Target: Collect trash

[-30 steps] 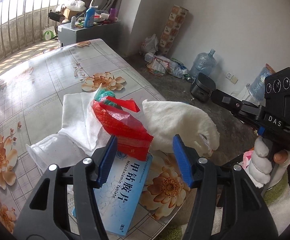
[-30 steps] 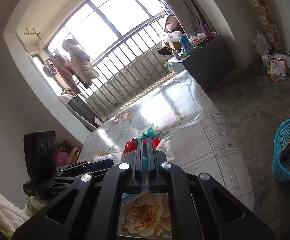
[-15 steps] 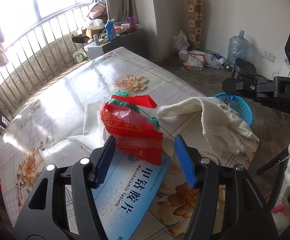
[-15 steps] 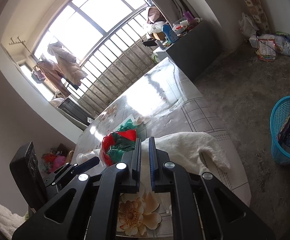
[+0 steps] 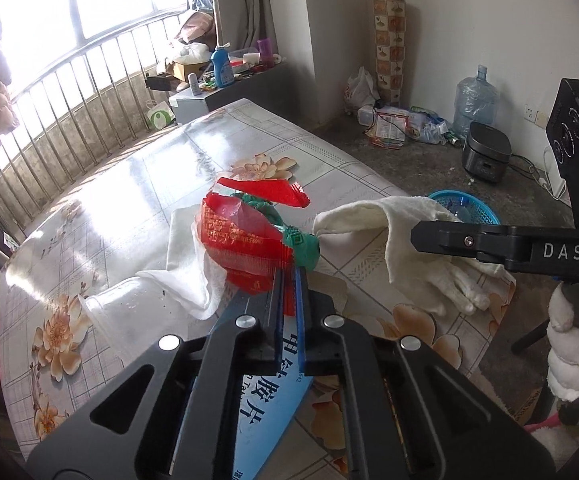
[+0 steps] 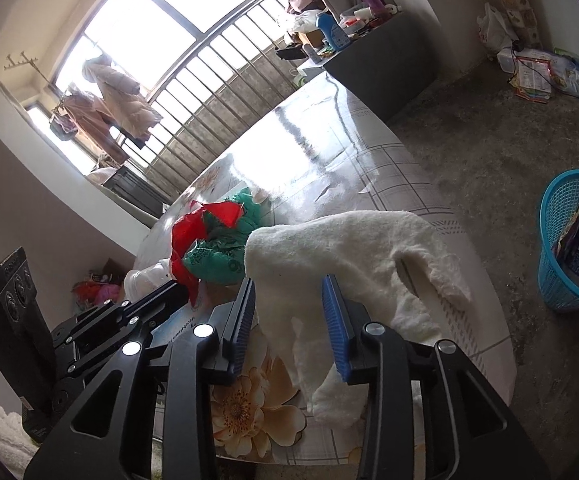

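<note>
At the desk's [image 5: 129, 184] near edge, the left hand-held gripper [image 5: 288, 280] pinches the red wrapper's [image 5: 241, 240] lower edge, wrapper lying crosswise. Right hand-held gripper [image 6: 291, 300], jaws opening, straddles the white glove [image 6: 349, 256], fingers pointing toward the blue basket [image 6: 561, 232] beyond.

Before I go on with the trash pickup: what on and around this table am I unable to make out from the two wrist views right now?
- Blue medicine box: left wrist view, mostly hidden under the left gripper and the red wrapper.
- Clear plastic item: partly under the white tissue; what it is stays unclear.
- Blue basket: its contents are too small to identify; the left view hides it behind the white cloth.
- Table near edge: cut off by the right gripper, whose jaws are opening.
</note>
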Demonstrator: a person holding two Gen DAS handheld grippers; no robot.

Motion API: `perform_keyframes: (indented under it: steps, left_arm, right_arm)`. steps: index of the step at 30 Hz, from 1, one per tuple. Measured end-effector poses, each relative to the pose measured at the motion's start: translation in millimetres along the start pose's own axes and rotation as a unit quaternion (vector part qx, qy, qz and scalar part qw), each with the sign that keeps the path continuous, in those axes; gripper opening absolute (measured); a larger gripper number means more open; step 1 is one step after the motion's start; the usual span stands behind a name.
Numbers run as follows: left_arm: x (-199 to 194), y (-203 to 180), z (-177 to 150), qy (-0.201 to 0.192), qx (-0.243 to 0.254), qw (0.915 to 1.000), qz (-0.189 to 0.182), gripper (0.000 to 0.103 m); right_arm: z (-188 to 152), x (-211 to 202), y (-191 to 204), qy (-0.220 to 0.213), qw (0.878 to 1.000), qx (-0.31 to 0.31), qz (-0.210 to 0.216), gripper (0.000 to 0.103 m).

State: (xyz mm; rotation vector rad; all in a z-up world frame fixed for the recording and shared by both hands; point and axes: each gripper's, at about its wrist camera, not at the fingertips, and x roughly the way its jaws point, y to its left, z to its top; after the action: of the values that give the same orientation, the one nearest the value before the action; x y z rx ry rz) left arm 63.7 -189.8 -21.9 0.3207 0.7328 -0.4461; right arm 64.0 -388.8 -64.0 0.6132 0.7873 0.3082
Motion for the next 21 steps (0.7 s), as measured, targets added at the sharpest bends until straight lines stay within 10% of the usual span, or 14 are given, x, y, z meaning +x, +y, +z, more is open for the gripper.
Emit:
perform_keyframes:
  steps: [21]
  left_arm:
    - [-65,46,4,-0.1,-0.049,0.9913,-0.069,0.0]
  right_arm:
    - [-9,9,49,0.007,0.979,-0.146,-0.144,0.049]
